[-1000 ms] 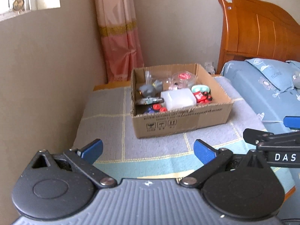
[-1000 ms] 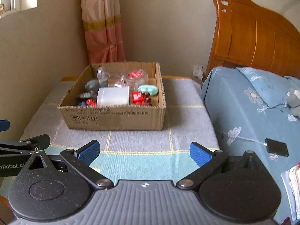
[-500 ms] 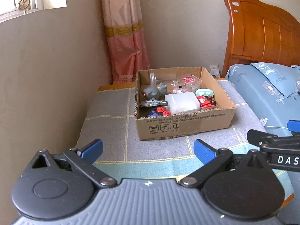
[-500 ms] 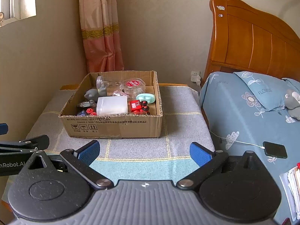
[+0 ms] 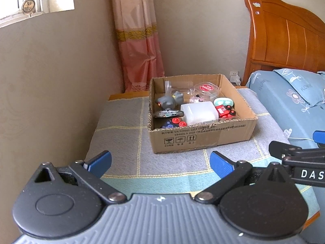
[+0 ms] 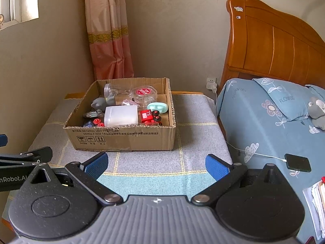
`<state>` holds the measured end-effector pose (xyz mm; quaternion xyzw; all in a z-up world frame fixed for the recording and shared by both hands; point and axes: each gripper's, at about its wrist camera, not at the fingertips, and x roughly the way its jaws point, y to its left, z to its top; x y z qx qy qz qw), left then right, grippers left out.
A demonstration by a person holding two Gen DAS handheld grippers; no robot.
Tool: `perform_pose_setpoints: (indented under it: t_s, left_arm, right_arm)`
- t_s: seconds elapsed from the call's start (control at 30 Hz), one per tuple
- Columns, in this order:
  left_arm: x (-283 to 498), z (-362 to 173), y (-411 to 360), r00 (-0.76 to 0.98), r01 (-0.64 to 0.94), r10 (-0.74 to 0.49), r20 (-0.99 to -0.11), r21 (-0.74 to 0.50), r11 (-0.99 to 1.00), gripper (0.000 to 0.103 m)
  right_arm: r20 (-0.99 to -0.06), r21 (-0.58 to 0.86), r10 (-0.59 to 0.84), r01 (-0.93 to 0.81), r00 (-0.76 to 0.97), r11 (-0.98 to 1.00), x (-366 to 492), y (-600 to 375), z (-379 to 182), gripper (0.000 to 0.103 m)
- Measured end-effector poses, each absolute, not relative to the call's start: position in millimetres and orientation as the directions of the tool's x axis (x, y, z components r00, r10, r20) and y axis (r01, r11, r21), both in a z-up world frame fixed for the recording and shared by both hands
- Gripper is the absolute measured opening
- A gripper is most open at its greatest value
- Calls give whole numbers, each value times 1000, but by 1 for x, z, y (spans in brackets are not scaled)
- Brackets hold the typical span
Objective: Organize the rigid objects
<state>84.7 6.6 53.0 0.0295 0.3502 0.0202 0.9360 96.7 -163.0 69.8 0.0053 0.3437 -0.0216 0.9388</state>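
Two grippers occupy the foreground, side by side and level. Left gripper [image 5: 160, 161]: blue-padded fingers spread wide, nothing between them. Right gripper [image 6: 156, 163]: fingers likewise spread and empty; its black linkage also enters the left wrist view at the right edge. Both hang above the near edge of a low table [image 6: 195, 138] covered with a grey checked cloth, well short of the load.

Middle distance: a cardboard box [image 6: 121, 137], open-topped, stands on the cloth with its printed wall toward the cameras. All the rigid objects in view lie inside it, loosely heaped: a translucent white container [image 6: 120, 116] at centre front; a red toy vehicle [image 6: 149, 116] just beside it to the right; a mint-green case [image 6: 158, 107] behind that; a grey figurine [image 5: 168, 101] at left; a clear round tub with a red label [image 6: 143, 93] and a clear jar [image 6: 108, 90] toward the back wall. Small red-capped pieces lie at front left; their nature cannot be told.

Far field: a bed with blue floral bedding [image 6: 264, 118] to the right, a wooden headboard [image 6: 274, 40], a pink curtain [image 6: 109, 40] in the corner.

Progress, as judged: nothing is gripped and nothing lies outside the box, so either sorting has not begun or collection into the box is complete; the views do not settle which.
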Motion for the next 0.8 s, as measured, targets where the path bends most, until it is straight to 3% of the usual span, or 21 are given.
perform_pose_setpoints:
  t_s: [0.8]
  left_arm:
    - [84,54,2,762,-35,95,-641,105,994,102]
  right_arm:
    - [-644,-2,-39,49,764,999,97,-165,71,103]
